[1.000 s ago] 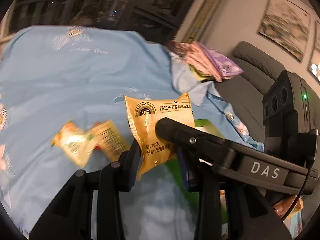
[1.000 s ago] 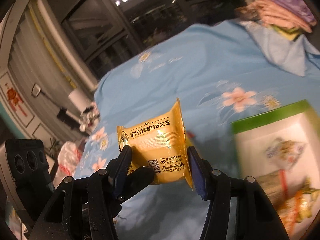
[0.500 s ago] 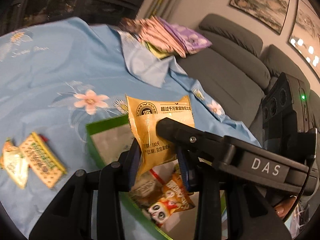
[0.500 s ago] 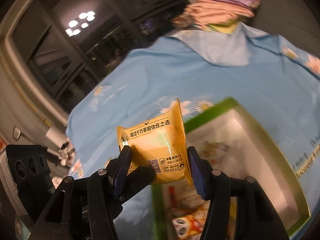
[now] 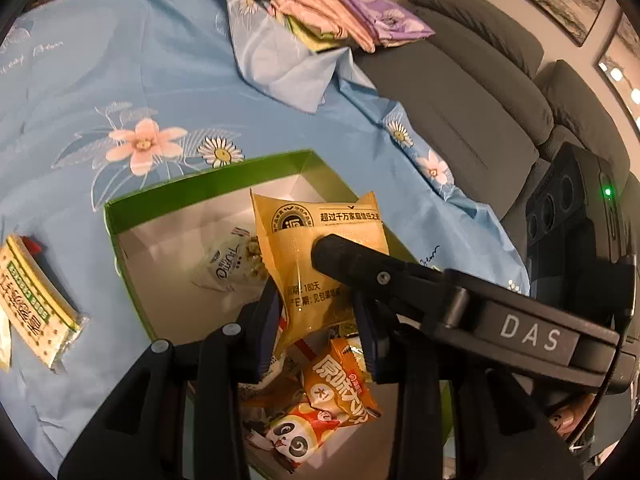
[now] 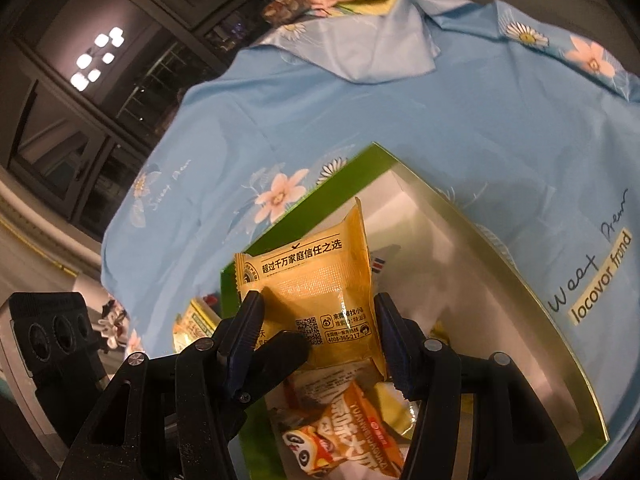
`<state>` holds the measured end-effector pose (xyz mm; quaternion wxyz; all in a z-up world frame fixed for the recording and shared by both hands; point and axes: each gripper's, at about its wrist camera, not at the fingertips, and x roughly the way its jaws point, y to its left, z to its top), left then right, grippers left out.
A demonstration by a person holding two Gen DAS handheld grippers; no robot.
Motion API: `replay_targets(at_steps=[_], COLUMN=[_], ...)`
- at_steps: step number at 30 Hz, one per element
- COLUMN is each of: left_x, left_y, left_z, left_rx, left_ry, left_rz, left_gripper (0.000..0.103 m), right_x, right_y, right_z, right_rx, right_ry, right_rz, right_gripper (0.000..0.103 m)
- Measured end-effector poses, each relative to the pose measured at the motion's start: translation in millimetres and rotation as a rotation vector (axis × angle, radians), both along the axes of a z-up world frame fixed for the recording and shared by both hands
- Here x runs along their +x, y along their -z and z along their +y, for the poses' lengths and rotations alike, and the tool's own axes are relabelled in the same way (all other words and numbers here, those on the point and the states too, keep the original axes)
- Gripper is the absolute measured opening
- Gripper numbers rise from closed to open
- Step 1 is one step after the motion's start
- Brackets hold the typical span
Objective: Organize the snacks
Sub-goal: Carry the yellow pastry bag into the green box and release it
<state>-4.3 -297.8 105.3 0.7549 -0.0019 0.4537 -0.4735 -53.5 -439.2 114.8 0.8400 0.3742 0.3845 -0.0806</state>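
Note:
A yellow snack packet [image 5: 320, 240] [image 6: 316, 280] hangs over the green-rimmed white box [image 5: 208, 176] [image 6: 496, 248]. My left gripper [image 5: 316, 312] is shut on its lower part. My right gripper [image 6: 320, 324] is shut on the same packet, and one of its fingers [image 5: 360, 264] crosses the packet's face in the left wrist view. One finger of the left gripper [image 6: 284, 344] shows at the packet's lower left in the right wrist view. Inside the box lie several packets, among them an orange panda packet [image 5: 320, 412] [image 6: 344, 436] and a white packet [image 5: 228, 264].
A yellow-green cracker packet [image 5: 36, 300] [image 6: 196, 316] lies on the blue floral cloth [image 5: 140, 80] left of the box. Folded pink and purple cloths [image 5: 344, 16] are stacked at the cloth's far edge. A grey sofa [image 5: 480, 92] stands to the right.
Both grippers carried the yellow packet from over the bare cloth to over the box and tipped downward. The box's contents have come into view. Both grips are unchanged.

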Motion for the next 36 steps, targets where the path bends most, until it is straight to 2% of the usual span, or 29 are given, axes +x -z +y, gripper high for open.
replay_targets(at_steps=[9, 13, 23, 27, 31, 33, 36], left_x=[2.7, 3.3, 2.3, 1.4, -3.0, -6.6, -10.2], left_y=[17.2, 23.2, 29.7, 28.1, 19.7, 13.2, 2.6], left_z=[-13.3, -16.9, -24.4, -26.1, -20.6, -16.0, -3.6], left_rx=[0.089, 0.118, 0.169, 0.176, 0.166, 0.176, 0.147], left_ry=[-0.010, -0.014, -0.027, -0.017, -0.025, -0.040, -0.052], left_rz=[0.043, 0.040, 0.005, 0.017, -0.013, -0.054, -0.101], left_gripper=[0.032, 0.032, 0.035, 0.042, 0.053, 0.065, 0.077], right_x=[5.2, 6.0, 7.0, 6.9, 5.8, 5.0, 4.3], right_y=[20.5, 25.3, 31.0, 29.7, 22.8, 18.8, 10.7], right_z=[-9.6, -9.1, -13.6, -13.9, -12.4, -11.9, -8.0], right_rx=[0.026, 0.000, -0.004, -0.018, -0.068, -0.079, -0.106], right_ry=[0.023, 0.040, 0.058, 0.066, 0.090, 0.087, 0.078], right_rz=[0.101, 0.146, 0.175, 0.177, 0.177, 0.173, 0.137], right_gripper=[0.058, 0.058, 0.059, 0.062, 0.073, 0.076, 0.086])
